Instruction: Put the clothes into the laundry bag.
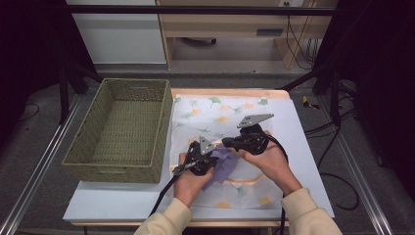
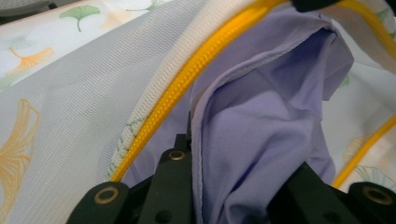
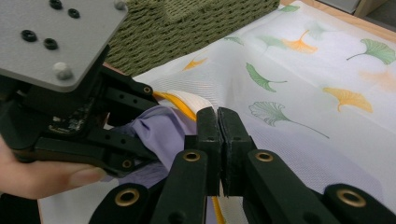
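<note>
A white mesh bag printed with ginkgo leaves lies flat on the table, its yellow zipper open. A purple cloth sits bunched at the bag's mouth. My left gripper is shut on that purple cloth, which fills the gap between its jaws. My right gripper comes in from the right. Its pads are pressed together on the bag's zippered edge, just above the cloth. The left gripper shows close by in the right gripper view.
A green woven basket stands at the table's left, its wall right behind the grippers. The pale table top extends right of the bag. Dark frame legs and cables lie on the floor beyond.
</note>
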Available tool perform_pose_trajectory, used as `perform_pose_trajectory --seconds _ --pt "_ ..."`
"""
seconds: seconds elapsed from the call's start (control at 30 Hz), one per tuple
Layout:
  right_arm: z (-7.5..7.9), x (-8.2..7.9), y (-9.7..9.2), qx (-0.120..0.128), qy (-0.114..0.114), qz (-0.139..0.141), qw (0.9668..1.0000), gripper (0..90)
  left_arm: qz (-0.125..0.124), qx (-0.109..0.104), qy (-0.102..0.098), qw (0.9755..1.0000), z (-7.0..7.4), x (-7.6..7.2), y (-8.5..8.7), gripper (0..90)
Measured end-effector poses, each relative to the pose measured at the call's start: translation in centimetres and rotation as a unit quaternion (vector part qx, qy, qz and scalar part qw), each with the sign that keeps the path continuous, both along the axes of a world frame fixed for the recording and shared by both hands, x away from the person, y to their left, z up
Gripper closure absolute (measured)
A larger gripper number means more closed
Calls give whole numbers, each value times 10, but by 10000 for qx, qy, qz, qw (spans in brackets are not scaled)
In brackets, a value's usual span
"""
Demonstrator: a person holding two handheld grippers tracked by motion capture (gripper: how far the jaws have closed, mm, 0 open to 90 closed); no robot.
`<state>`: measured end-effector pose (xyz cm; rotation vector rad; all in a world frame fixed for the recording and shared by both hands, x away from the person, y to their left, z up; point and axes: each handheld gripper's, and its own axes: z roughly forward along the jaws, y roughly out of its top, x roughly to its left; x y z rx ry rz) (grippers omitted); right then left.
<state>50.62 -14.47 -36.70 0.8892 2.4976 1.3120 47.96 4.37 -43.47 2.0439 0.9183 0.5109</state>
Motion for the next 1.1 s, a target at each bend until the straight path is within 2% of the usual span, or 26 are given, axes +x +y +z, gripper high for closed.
perform_pose_trajectory --seconds 0.37,0.57,0.7,0.77,0.9,1.1 --pt "-6 3 -3 -23 71 -91 9999 887 106 -124 -105 9998 -12 9 -5 719" --pt "-8 4 -3 -35 100 -105 9999 888 -1 -78 -298 9995 -13 5 -6 543" --pt "-10 4 -3 -34 104 -111 9999 887 -114 -52 -286 9995 -12 -1 -4 425" --pt "-11 4 -2 -43 109 -89 9999 887 -127 -80 -335 9993 -11 -5 -1 392" --pt "-13 4 -1 -66 138 -97 9998 887 -254 -178 -270 9992 -9 -10 1 325" --pt "-15 2 0 -88 147 -63 9998 887 -446 -317 -362 9978 -4 -22 4 286"
